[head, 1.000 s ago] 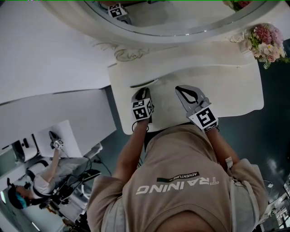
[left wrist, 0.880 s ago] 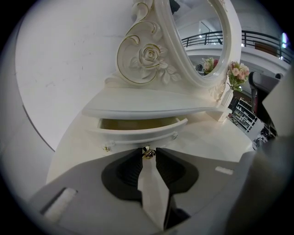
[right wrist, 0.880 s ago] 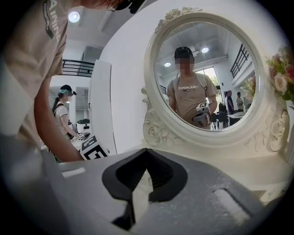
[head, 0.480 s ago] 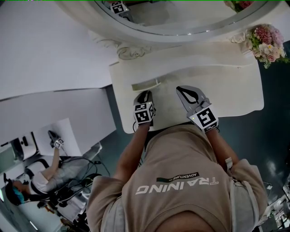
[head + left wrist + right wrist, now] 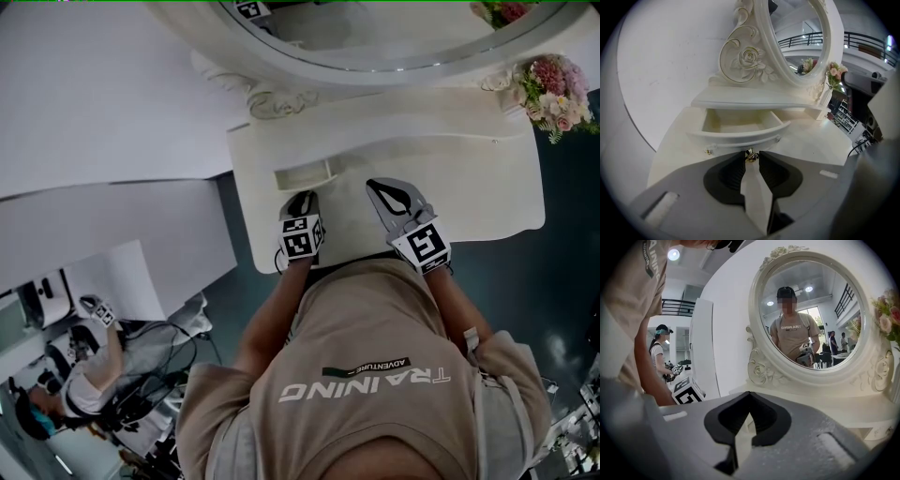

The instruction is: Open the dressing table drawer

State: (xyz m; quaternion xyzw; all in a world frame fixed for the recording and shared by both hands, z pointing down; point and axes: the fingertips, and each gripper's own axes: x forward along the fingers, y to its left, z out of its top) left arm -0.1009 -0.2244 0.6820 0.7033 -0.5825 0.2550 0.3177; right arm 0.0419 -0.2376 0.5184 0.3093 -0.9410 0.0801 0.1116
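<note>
The left tool is pinching the gold knob of the drawer to pull it toward 6 o'clock, while the right tool is resting pressed together at its 3 o'clock.

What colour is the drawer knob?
The knob is gold; left gripper view shows it best.

Drawer matt cream paint; knob shiny metal

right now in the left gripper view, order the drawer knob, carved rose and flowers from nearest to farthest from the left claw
1. drawer knob, between the left claw tips.
2. carved rose, up on the mirror frame.
3. flowers, far right.
</note>
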